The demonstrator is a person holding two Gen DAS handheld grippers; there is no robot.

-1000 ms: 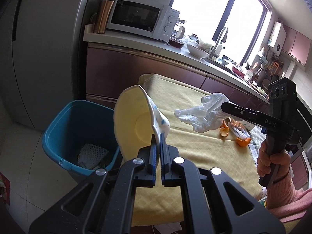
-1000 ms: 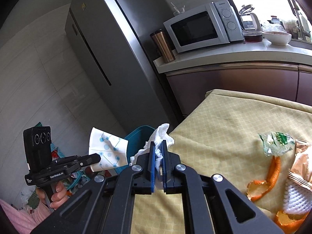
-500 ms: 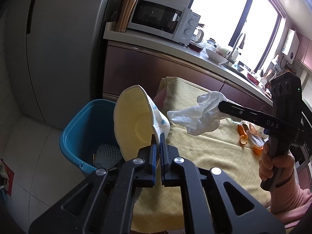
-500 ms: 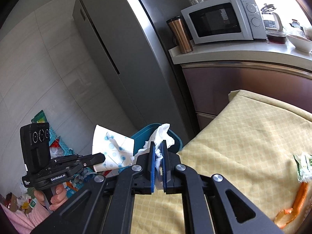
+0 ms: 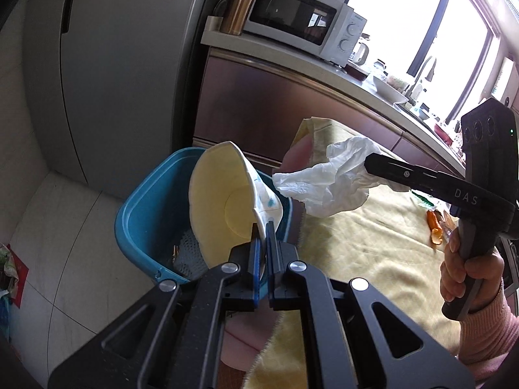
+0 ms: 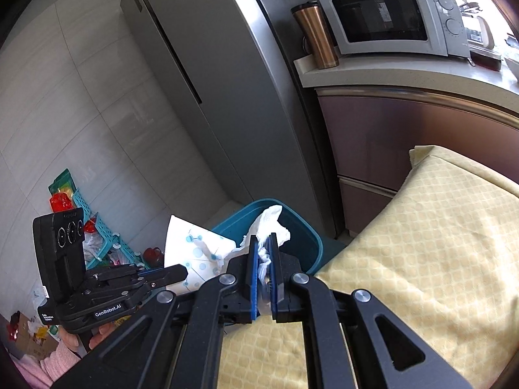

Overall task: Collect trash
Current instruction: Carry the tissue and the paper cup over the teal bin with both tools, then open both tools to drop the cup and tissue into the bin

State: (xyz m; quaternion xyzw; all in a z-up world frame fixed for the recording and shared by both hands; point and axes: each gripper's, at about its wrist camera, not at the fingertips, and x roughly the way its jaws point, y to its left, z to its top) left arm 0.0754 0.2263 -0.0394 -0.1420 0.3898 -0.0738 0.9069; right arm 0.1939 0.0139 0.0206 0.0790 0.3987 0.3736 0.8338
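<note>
At frame centre, the left gripper (image 5: 263, 227) pinched a paper cup (image 5: 227, 201) above the blue bin (image 5: 142, 207); the right gripper (image 6: 264, 246) clamped crumpled tissue (image 6: 269, 223), which risked drifting outside the rim

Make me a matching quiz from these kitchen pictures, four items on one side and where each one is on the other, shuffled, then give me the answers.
Items:
1. crushed white paper cup with blue dots
2. crumpled white tissue
3. copper-coloured metal tumbler
4. round blue plastic bin

Places:
A. on the counter beside the white microwave oven
B. on the floor beside the table's yellow tablecloth
C. clamped in the left tool
D. clamped in the right tool

Pairs: 1-C, 2-D, 3-A, 4-B
</note>
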